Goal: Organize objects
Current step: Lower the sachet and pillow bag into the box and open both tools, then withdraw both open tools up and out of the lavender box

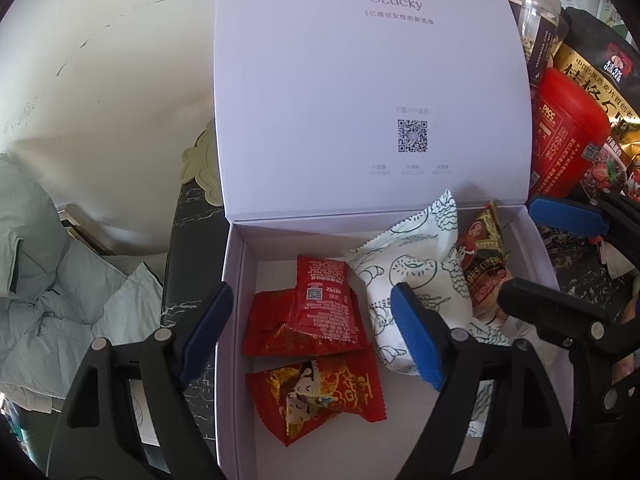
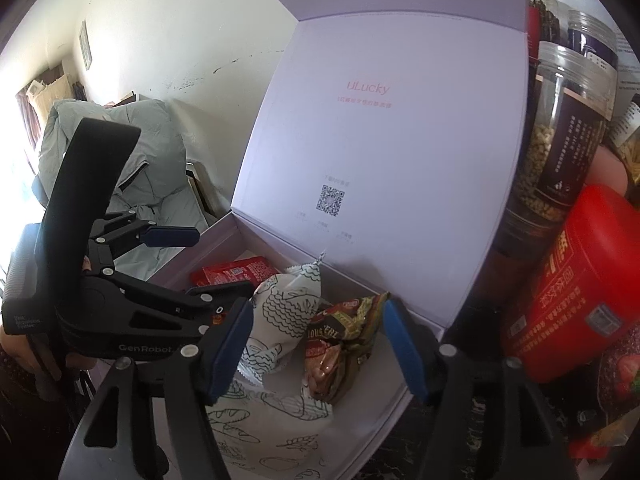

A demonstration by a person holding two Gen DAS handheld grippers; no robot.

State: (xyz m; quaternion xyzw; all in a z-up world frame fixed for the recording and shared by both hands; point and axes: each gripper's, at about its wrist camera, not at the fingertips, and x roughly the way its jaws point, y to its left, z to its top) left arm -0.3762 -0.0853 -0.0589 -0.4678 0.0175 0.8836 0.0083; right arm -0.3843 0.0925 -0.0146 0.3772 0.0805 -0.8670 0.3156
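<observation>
Left wrist view: dark marbled tabletop (image 1: 188, 240), scuffed white wall (image 1: 100, 80); both hand-held grippers gape, empty.

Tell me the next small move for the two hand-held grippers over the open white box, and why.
Probably draw both back and fetch another snack from outside the box. The left hand-held gripper and right hand-held gripper both stand open, holding nothing. The red packets, the white patterned packet and the dark snack packet already lie loose in the white box, so nothing there seems to need gripping.
</observation>
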